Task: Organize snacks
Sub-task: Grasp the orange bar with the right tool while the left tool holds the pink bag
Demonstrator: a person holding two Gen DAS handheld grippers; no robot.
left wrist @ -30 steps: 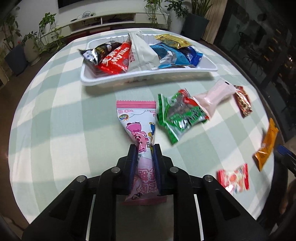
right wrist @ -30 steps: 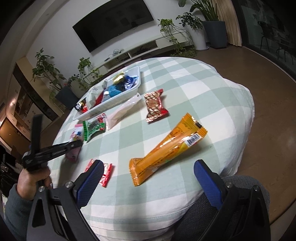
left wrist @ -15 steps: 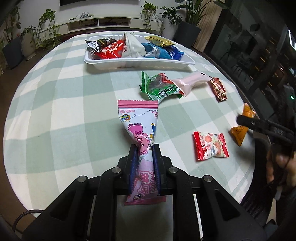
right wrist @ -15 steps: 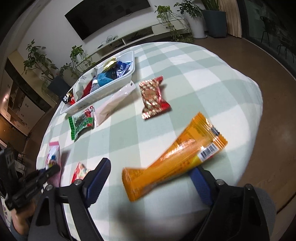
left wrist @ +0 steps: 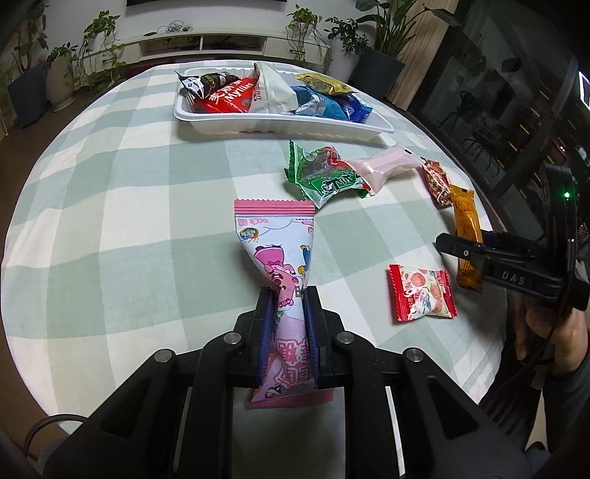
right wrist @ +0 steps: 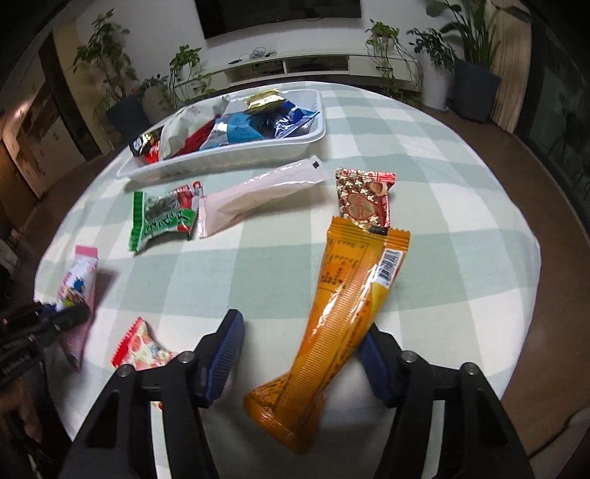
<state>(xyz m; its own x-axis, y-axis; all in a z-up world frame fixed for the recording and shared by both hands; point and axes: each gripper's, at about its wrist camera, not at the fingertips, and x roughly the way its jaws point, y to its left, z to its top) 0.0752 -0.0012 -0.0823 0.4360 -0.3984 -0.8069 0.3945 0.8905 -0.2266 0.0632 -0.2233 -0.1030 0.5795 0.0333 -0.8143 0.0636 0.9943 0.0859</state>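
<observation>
Our left hand-held gripper (left wrist: 288, 324) pinches the pink snack packet (left wrist: 282, 280) low down, so its free top may flop and snag the white tray (left wrist: 280, 124) rim. Our right hand-held gripper (right wrist: 298, 355) is spread around the orange bar (right wrist: 343, 317) on the desk (left wrist: 129, 206); closing off-centre could squirt it out.

I am in a home living room: a black wall-mounted television (right wrist: 280, 14) above a long white low cabinet (right wrist: 317, 68), leafy potted houseplants (right wrist: 180, 81), and a round table under green-checked cloth (right wrist: 424, 140).
</observation>
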